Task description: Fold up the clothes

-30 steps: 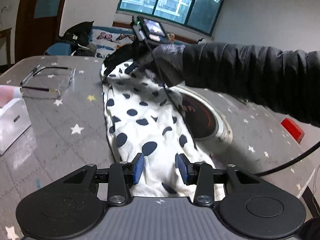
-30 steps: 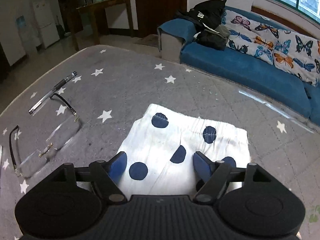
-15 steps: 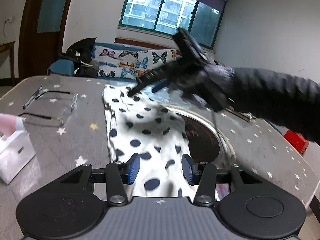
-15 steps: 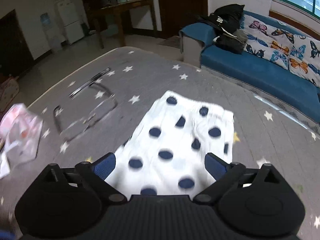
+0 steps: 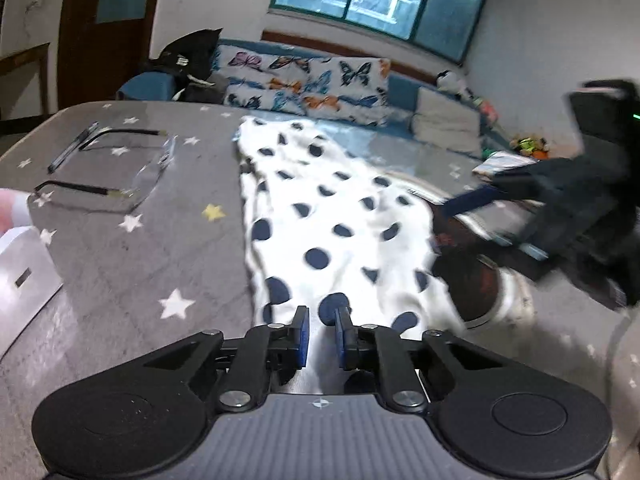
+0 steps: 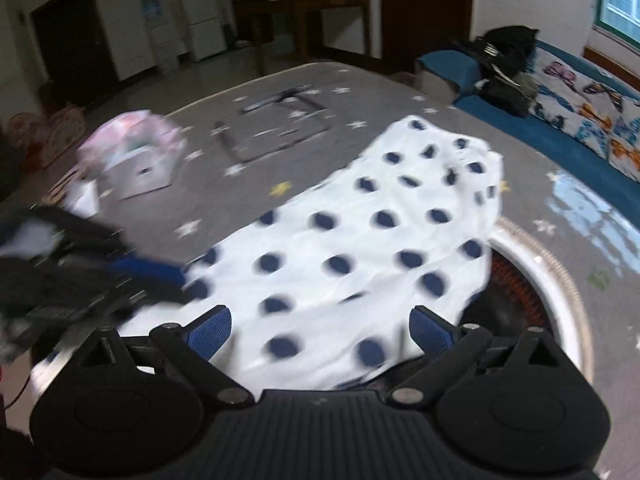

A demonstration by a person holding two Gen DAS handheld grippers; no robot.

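Note:
A white garment with dark blue dots (image 5: pixel 320 216) lies lengthwise on the grey star-patterned table (image 5: pixel 132 264), its right side draped over a round inset. At the near hem my left gripper (image 5: pixel 322 334) has its blue pads (image 5: pixel 301 334) drawn close together, with white cloth pinched between them. My right gripper (image 6: pixel 320 330) is open wide and hovers over the garment (image 6: pixel 360 232), nothing between its fingers. In the left wrist view it shows blurred at the right (image 5: pixel 500 196), off the cloth's right edge. In the right wrist view the left gripper is a dark blur (image 6: pixel 100 276).
Glasses (image 5: pixel 120 184) and a pen (image 5: pixel 72 152) lie left of the garment. A white box (image 5: pixel 24 272) stands at the table's left edge. A round white-rimmed inset (image 6: pixel 552 280) sits under the garment's right side. A blue sofa with butterfly cushions (image 5: pixel 304 80) stands beyond the table.
The right gripper has left the garment's far end and swung back to the near right, open. The left gripper's fingers have closed in on the near hem.

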